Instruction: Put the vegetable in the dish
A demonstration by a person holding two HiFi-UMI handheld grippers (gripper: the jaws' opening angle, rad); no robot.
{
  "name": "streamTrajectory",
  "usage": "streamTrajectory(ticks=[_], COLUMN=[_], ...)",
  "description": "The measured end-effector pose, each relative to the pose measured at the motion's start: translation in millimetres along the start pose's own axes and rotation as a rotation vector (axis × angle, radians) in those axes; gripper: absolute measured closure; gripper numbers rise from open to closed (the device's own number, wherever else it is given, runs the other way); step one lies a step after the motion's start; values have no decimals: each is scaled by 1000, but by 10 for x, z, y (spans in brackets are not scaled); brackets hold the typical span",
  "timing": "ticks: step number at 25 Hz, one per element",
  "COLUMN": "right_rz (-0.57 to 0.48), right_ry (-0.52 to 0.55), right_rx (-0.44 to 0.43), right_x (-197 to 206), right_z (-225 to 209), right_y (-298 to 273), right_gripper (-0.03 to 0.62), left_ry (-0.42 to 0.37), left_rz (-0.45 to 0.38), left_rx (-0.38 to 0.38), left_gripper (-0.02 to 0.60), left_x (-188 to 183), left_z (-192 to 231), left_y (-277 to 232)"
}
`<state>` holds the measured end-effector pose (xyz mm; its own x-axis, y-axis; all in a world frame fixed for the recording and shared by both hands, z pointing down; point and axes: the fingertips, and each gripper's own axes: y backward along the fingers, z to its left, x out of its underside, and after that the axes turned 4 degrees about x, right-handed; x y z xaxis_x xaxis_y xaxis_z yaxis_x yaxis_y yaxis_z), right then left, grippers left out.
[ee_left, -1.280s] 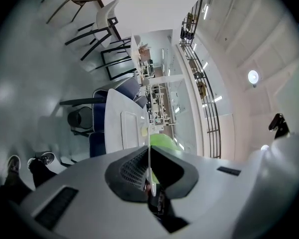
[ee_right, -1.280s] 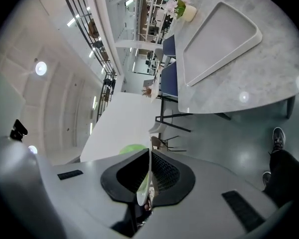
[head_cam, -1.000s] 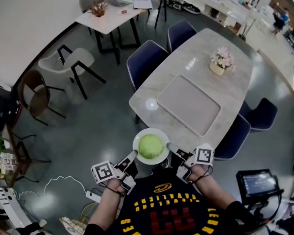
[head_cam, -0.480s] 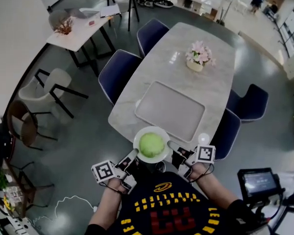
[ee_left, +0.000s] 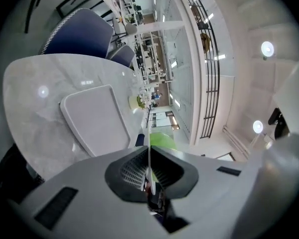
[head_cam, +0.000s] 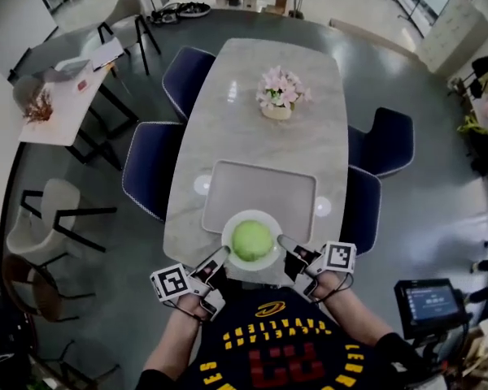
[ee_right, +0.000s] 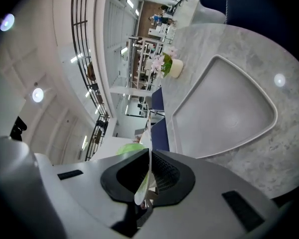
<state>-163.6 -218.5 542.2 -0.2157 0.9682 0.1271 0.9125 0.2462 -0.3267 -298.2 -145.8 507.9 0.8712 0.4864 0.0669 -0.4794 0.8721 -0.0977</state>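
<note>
A round green vegetable (head_cam: 252, 240) sits in a white dish (head_cam: 228, 231) that is held up between both grippers, over the near end of a marble table (head_cam: 228, 128). My left gripper (head_cam: 220, 257) is shut on the dish's left rim, my right gripper (head_cam: 283, 243) on its right rim. In the left gripper view the rim (ee_left: 148, 148) runs edge-on through the shut left gripper (ee_left: 148, 172), with the vegetable (ee_left: 162, 140) behind it. From the right gripper view, the rim (ee_right: 149, 158) is pinched in the right gripper (ee_right: 148, 177), green vegetable (ee_right: 131, 147) just beyond.
A grey tray (head_cam: 260, 192) lies on the table just past the dish. A flower pot (head_cam: 276, 97) stands farther along. Dark blue chairs (head_cam: 150, 181) flank both sides. Two small round discs (head_cam: 202, 185) lie beside the tray. A screen on a stand (head_cam: 428, 302) is at my right.
The whole view has swung round and the table now lies straight ahead, with the dish over its near end. Both grippers keep the same hold on the dish.
</note>
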Motion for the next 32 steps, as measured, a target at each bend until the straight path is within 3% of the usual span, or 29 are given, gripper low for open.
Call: streamTrajectory(ticks=[9,18,25,32], right_rz=[-193,-354,-431,-390], right_ry=[-73,-106,-100,-33], right_rx=[16,40,22,23], right_x=[-173,-278,-361,-467], right_z=[62,15,3,-112], right_y=[-243,-245,-140,-172], right_gripper=[576,577,577,576], left_ry=[-8,-3,-41,-73], left_rz=[197,358,391,381], left_rx=[31,62,114,112], left_gripper=[569,569,569,569], left_x=[-540,-707,-671,-650], left_z=[0,46,15,180], left_y=[-307,-593,-804,-869])
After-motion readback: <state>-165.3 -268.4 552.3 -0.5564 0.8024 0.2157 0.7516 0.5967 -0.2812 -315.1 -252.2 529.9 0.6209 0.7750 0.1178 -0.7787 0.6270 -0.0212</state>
